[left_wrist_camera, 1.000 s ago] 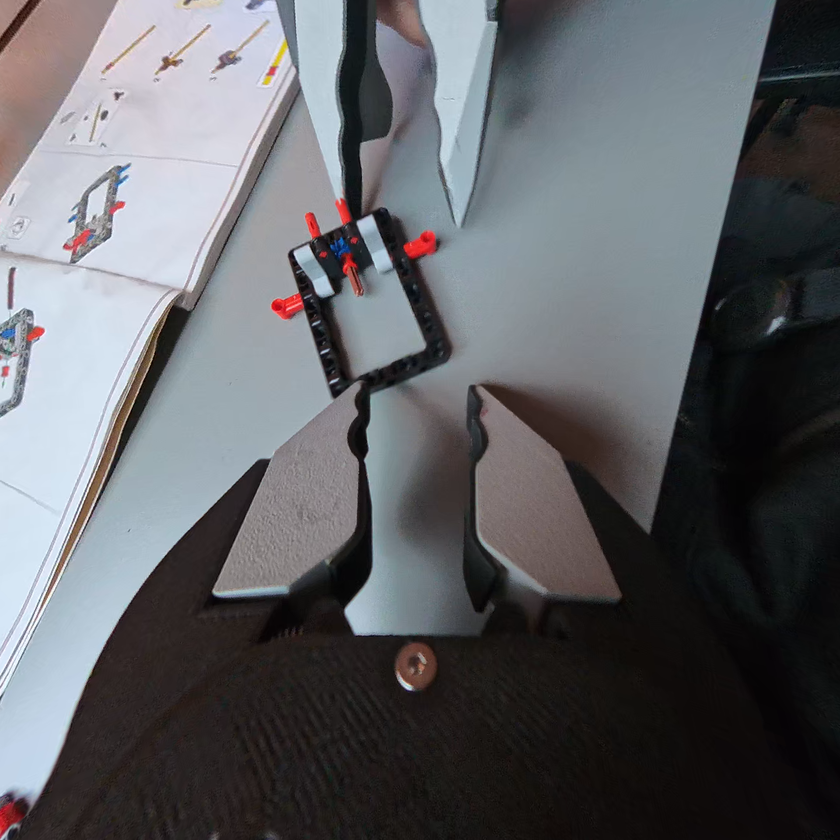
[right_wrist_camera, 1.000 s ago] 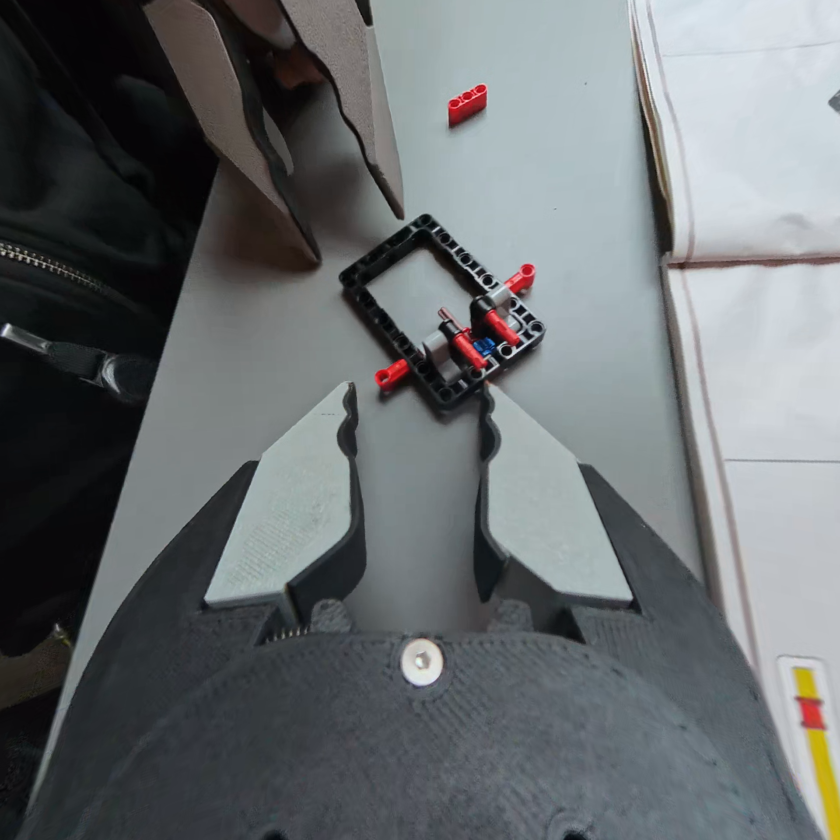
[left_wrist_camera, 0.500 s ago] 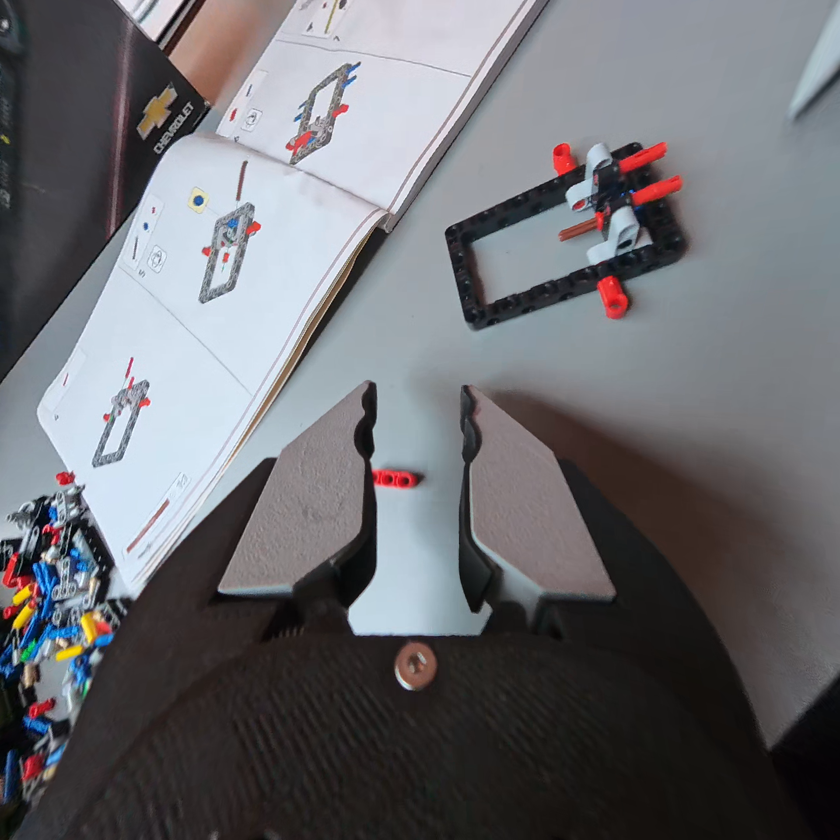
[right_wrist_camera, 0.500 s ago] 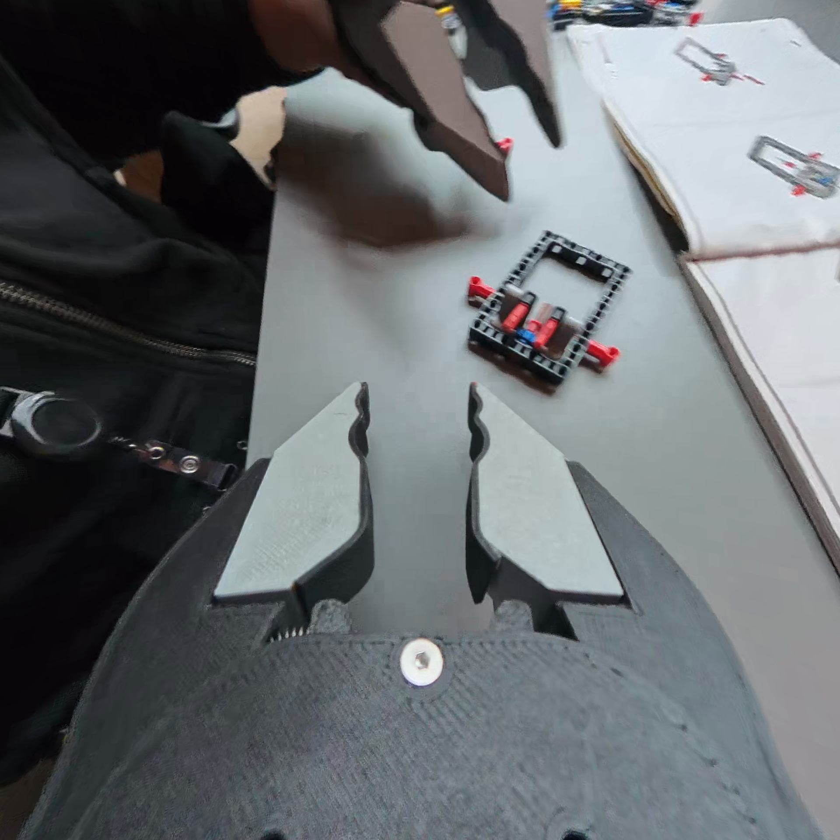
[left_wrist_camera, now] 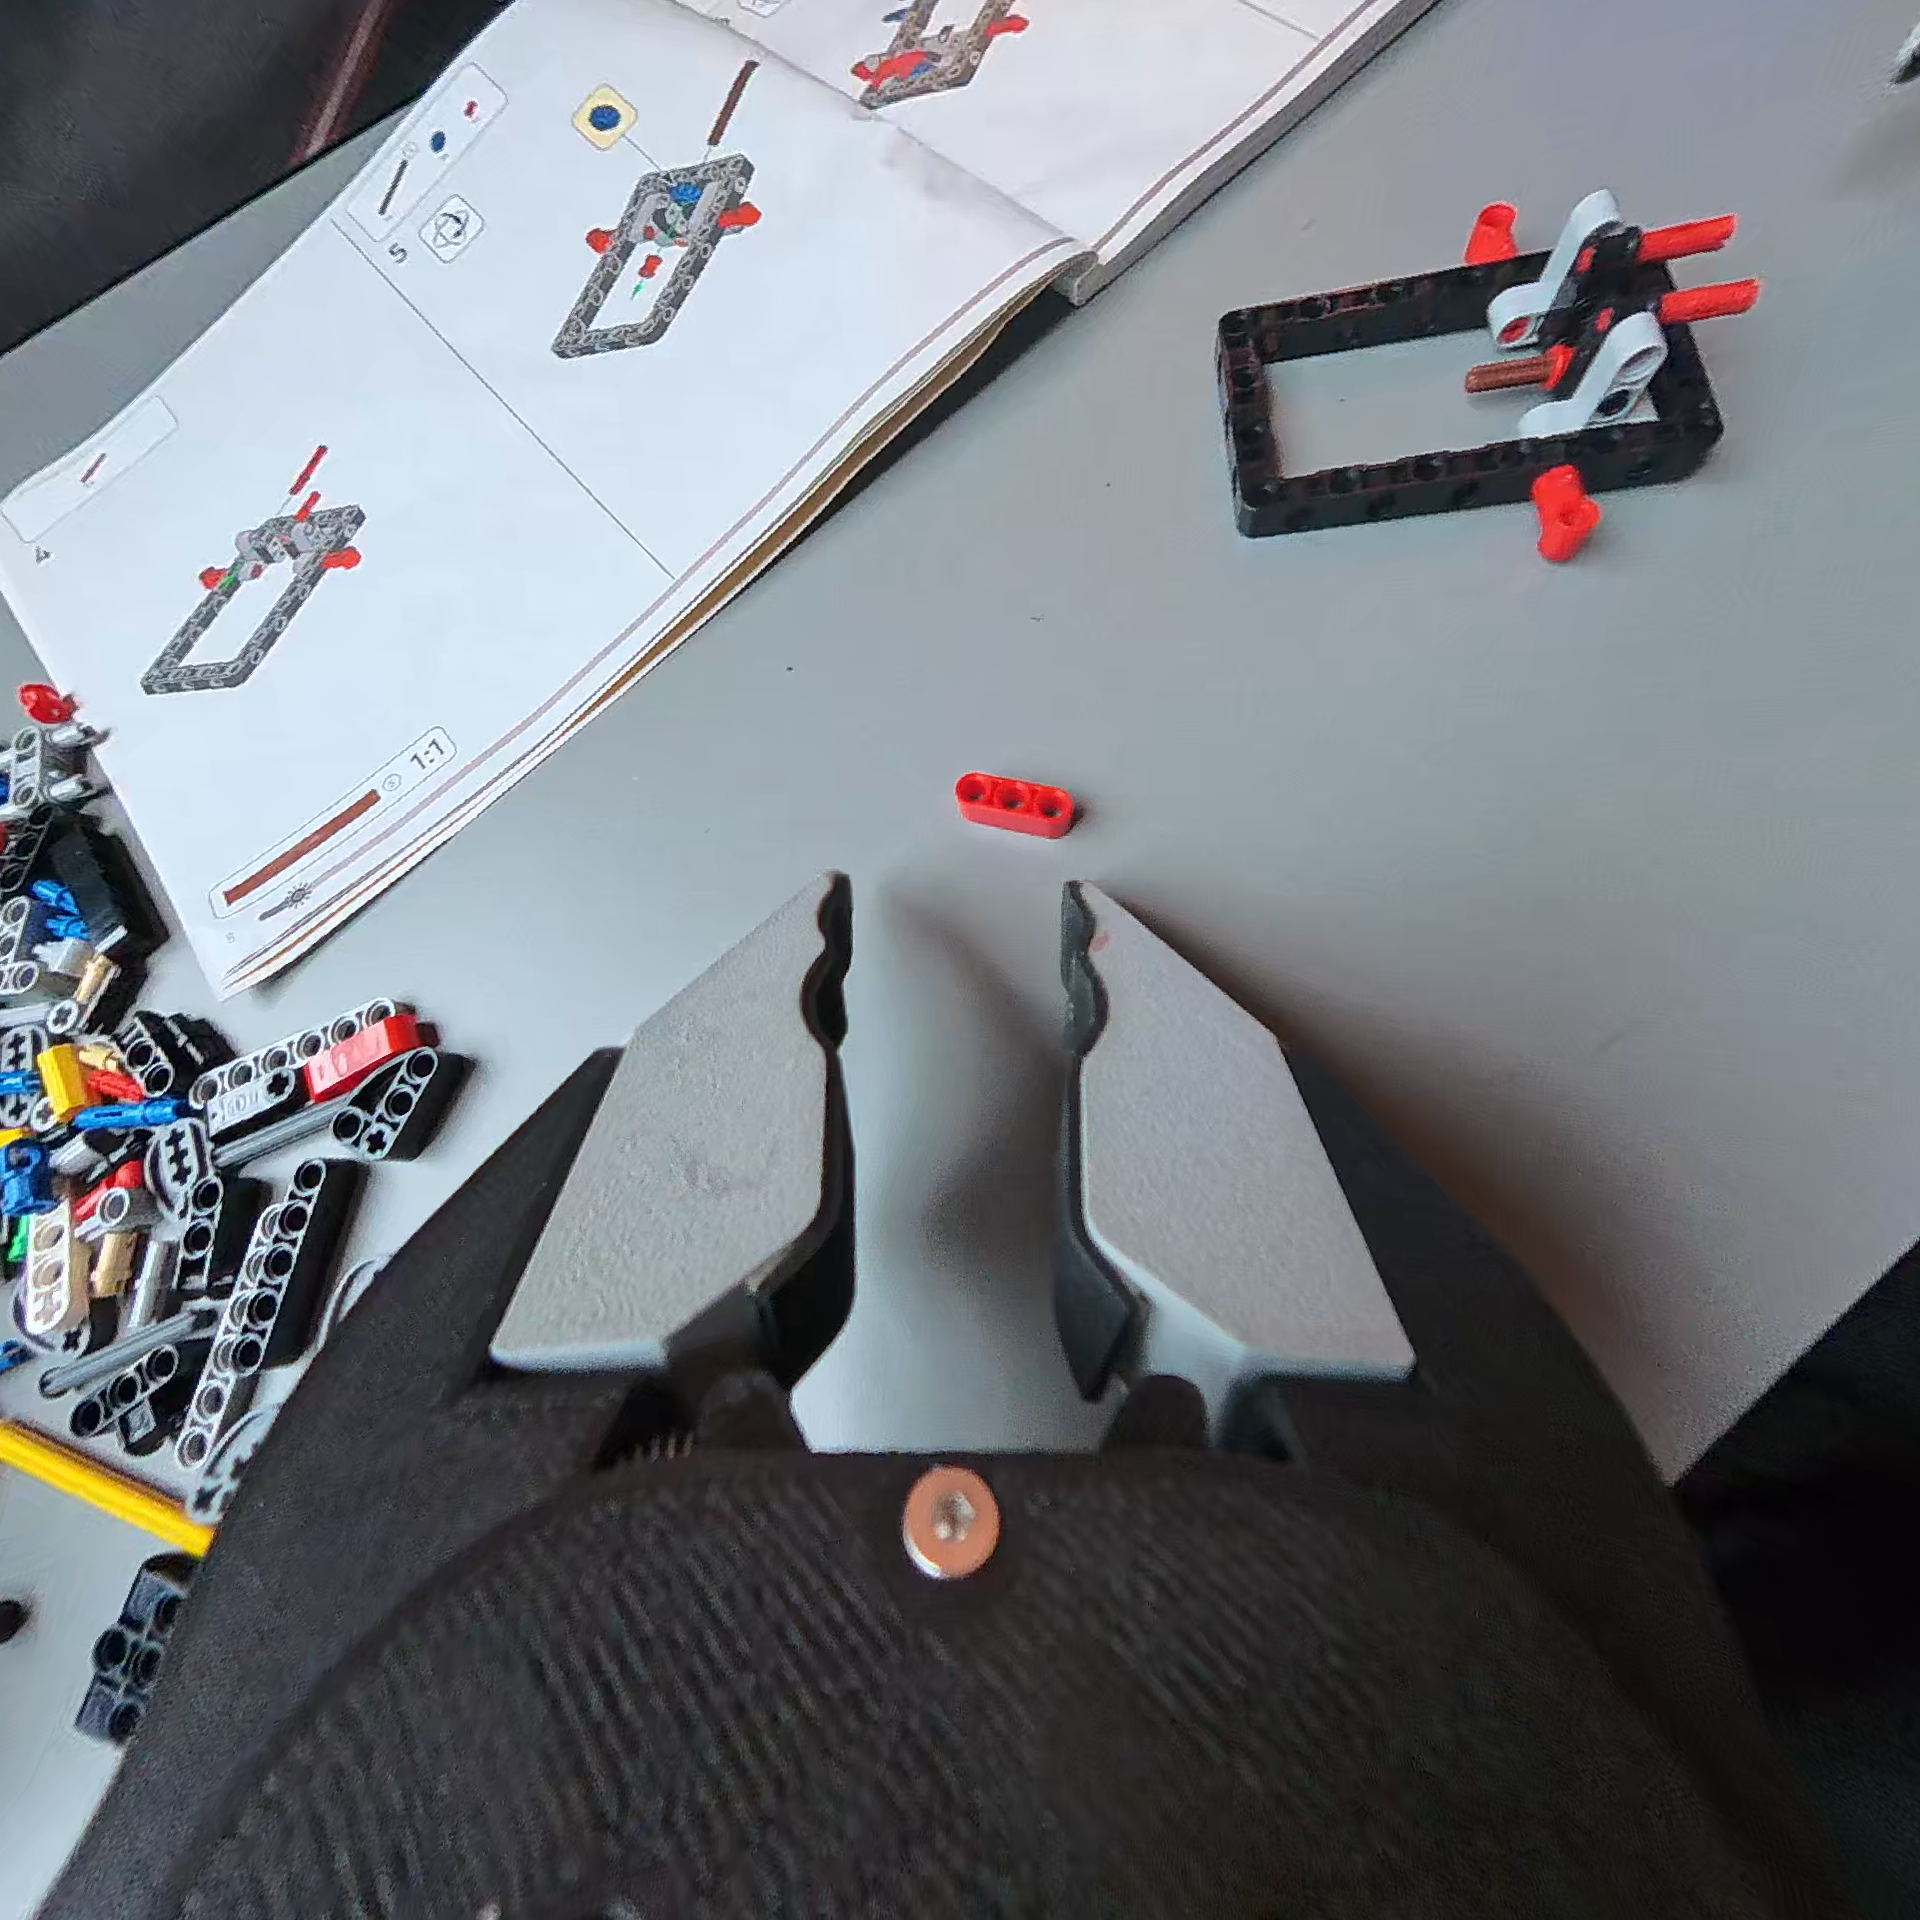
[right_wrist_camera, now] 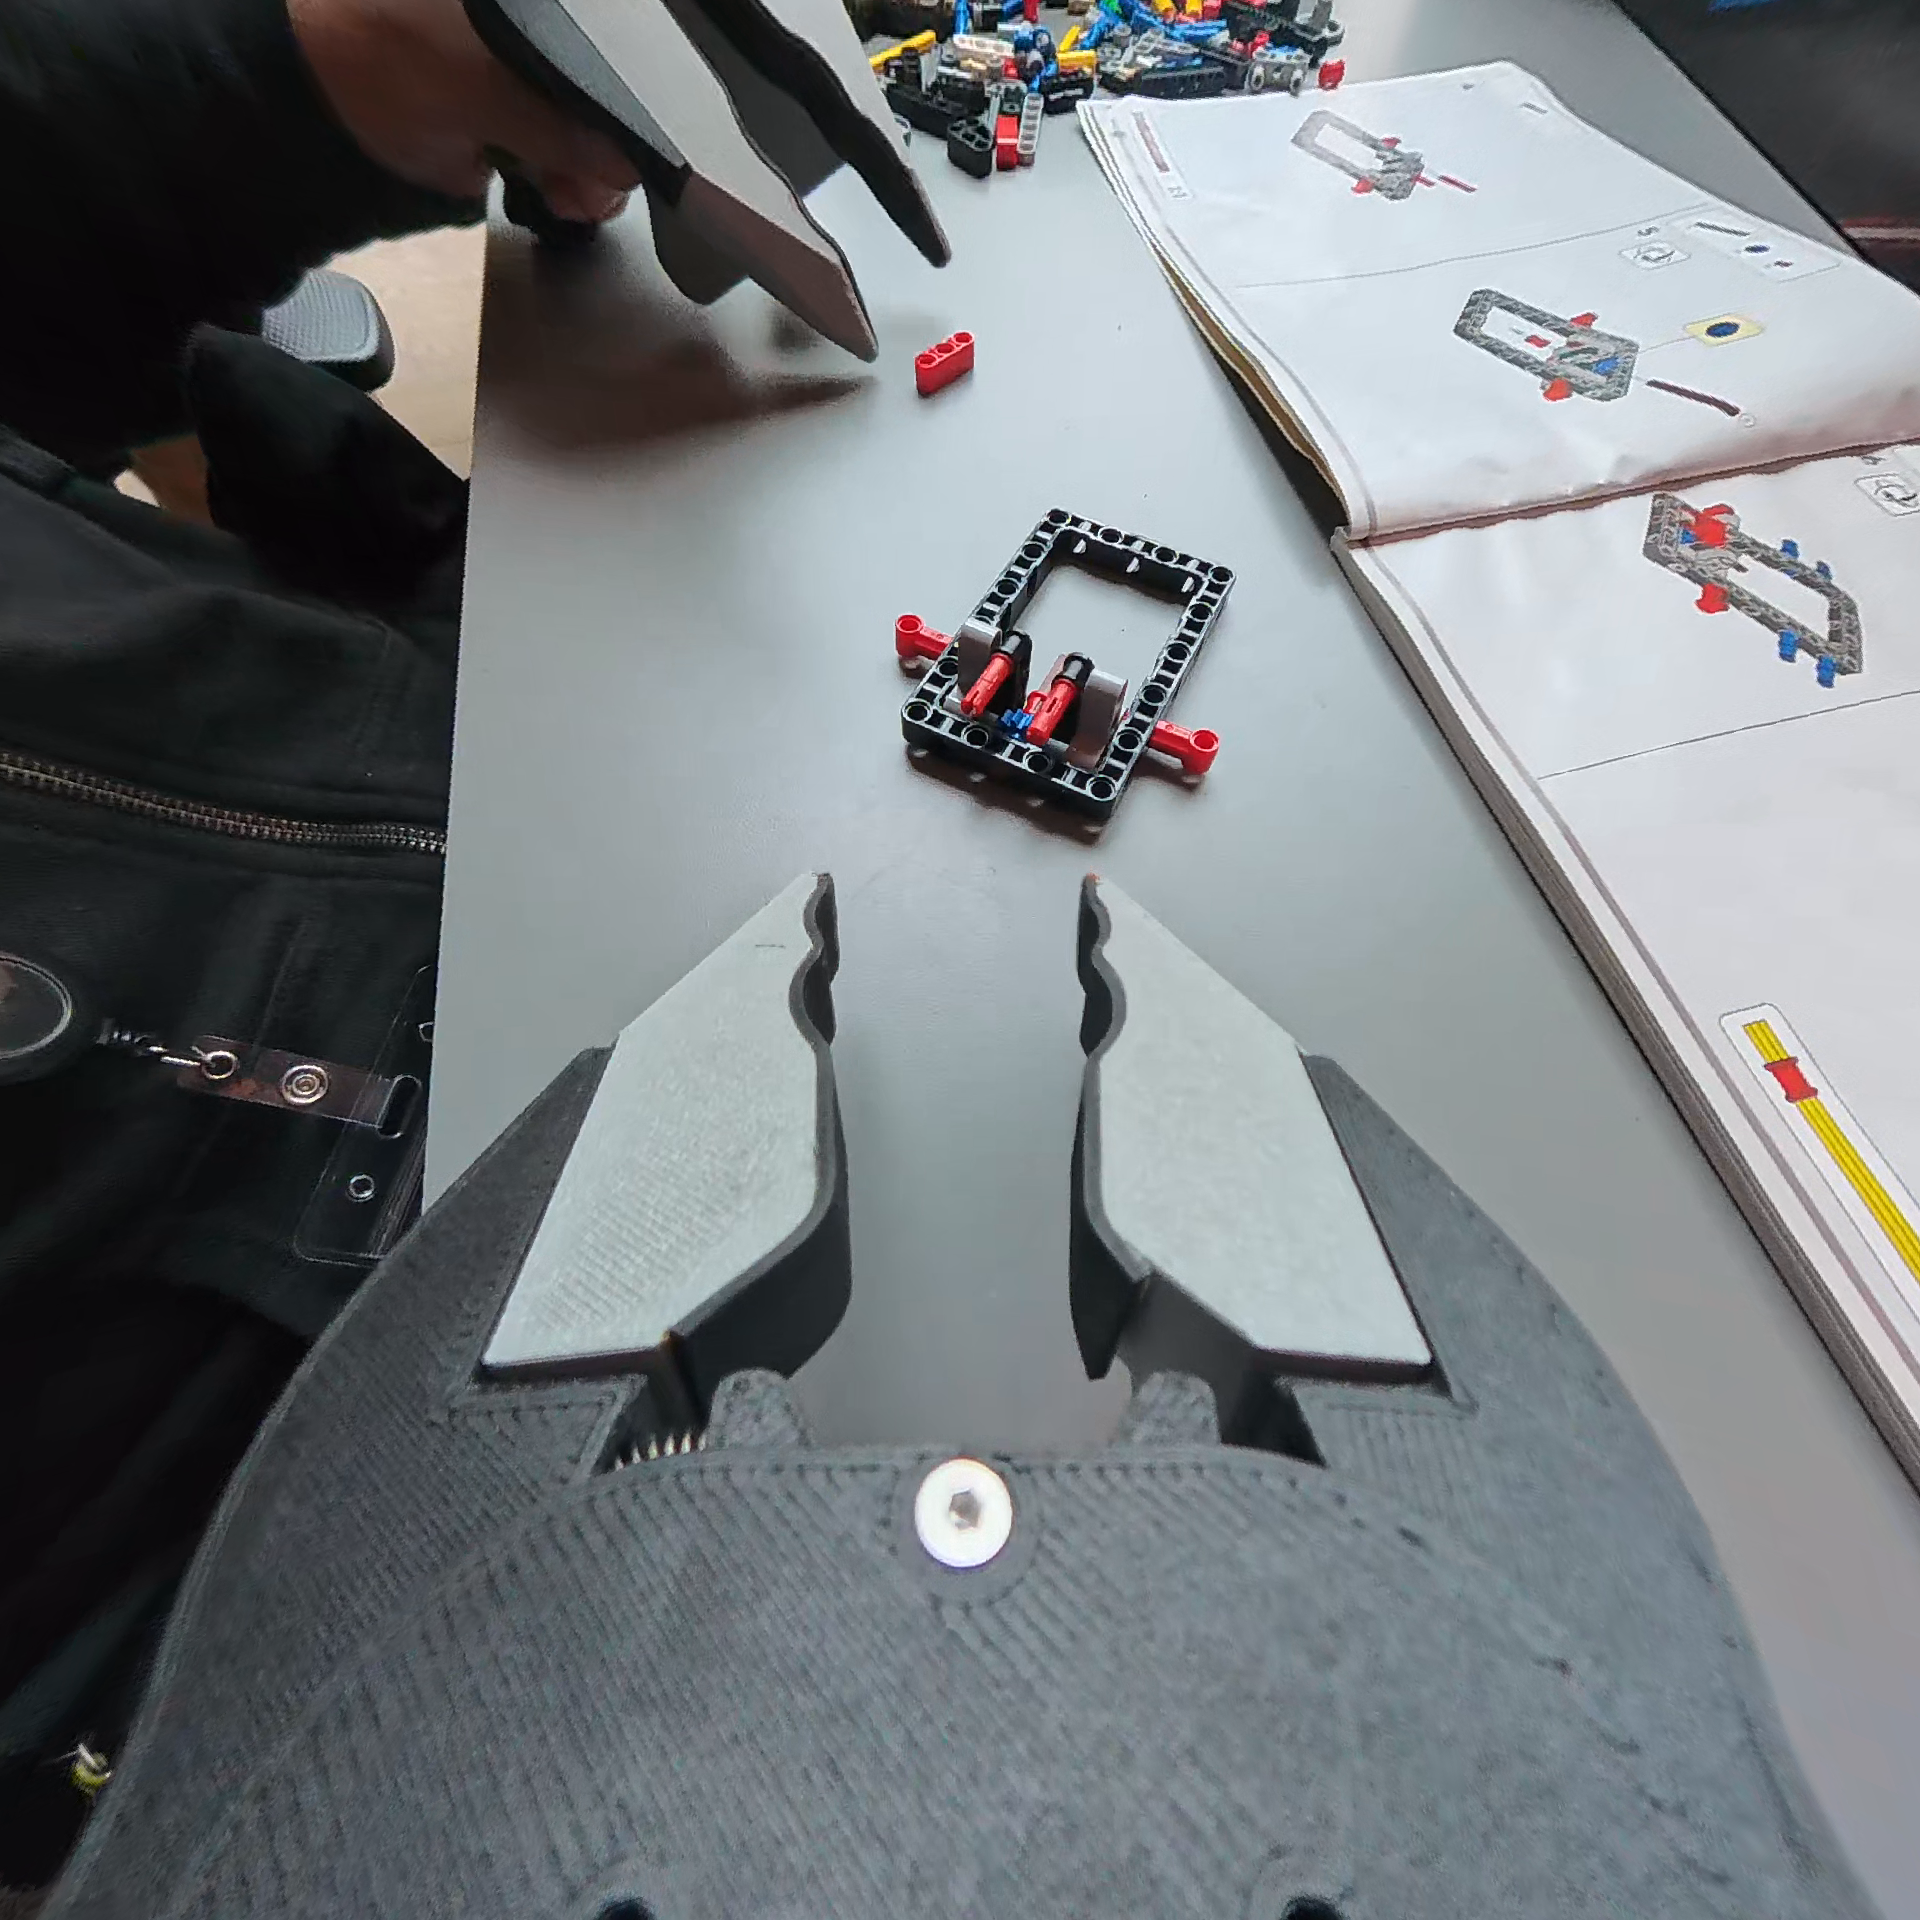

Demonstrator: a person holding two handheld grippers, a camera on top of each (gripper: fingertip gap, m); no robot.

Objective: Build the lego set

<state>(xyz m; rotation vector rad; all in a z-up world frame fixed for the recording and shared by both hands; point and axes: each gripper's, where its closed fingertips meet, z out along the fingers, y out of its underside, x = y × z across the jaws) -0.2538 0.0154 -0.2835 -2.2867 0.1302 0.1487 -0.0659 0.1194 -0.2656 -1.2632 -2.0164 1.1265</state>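
A black rectangular lego frame (left_wrist_camera: 1351,494) with grey connectors and red pins lies flat on the grey table; it also shows in the right wrist view (right_wrist_camera: 1184,665). A small red three-hole beam (left_wrist_camera: 1014,803) lies loose just ahead of my left gripper (left_wrist_camera: 956,899), which is open and empty. In the right wrist view the same beam (right_wrist_camera: 943,363) lies beside the left gripper's fingertips (right_wrist_camera: 862,338). My right gripper (right_wrist_camera: 956,899) is open and empty, a short way in front of the frame.
An open instruction booklet (left_wrist_camera: 582,436) lies along the far side; it also shows in the right wrist view (right_wrist_camera: 1621,436). A pile of loose lego parts (left_wrist_camera: 156,1164) lies at the left, in the right wrist view (right_wrist_camera: 1091,62) at the table's far end. A person in a black jacket (right_wrist_camera: 208,790) sits at the table's edge. Across from one pair of fingers to the other is roughly 20 cm.
Both grippers have pulled back from the frame. My left gripper swung left toward the red beam and backed off, so the beam now lies ahead of its tips. The frame stays on the table.
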